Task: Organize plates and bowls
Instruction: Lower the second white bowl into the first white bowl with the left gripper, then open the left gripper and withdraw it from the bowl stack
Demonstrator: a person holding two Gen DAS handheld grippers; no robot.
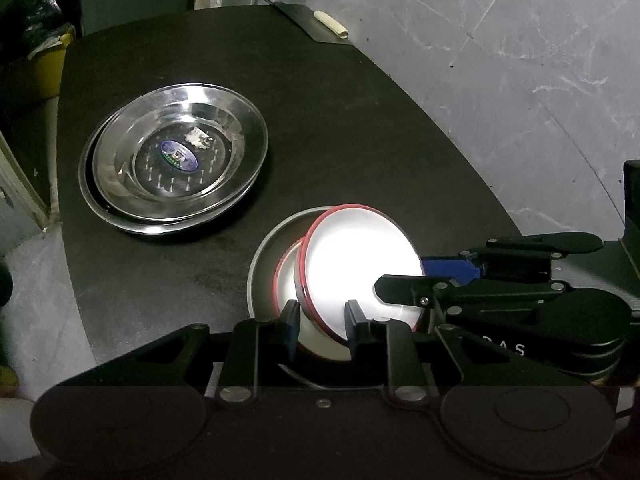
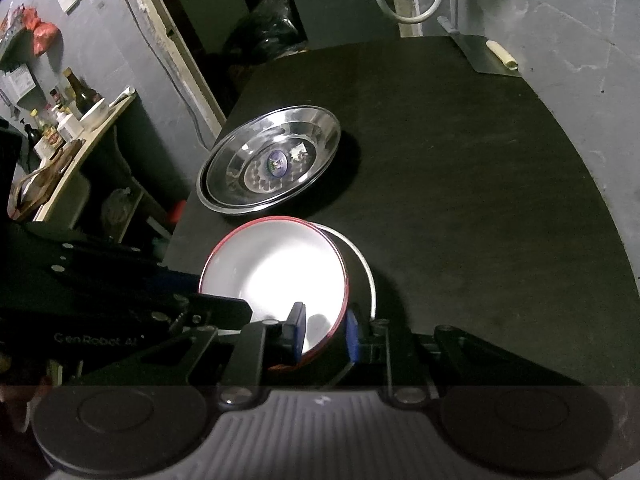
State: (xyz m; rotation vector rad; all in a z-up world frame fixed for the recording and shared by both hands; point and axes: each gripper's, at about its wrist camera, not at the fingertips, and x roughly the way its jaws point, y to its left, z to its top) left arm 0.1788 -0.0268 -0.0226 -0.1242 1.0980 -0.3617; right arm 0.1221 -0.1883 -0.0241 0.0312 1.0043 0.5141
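Observation:
A white bowl with a red rim tilts inside a second red-rimmed bowl, and both sit in a steel bowl on the black table. My left gripper is shut on the tilted bowl's near rim, one finger inside and one outside. My right gripper is shut on the opposite side of the same rim. Two stacked steel plates lie further back on the table.
A cleaver with a pale handle lies at the table's far edge. A yellow bin stands beyond the left edge. A side shelf with bottles is off to the left. Grey marble floor surrounds the table.

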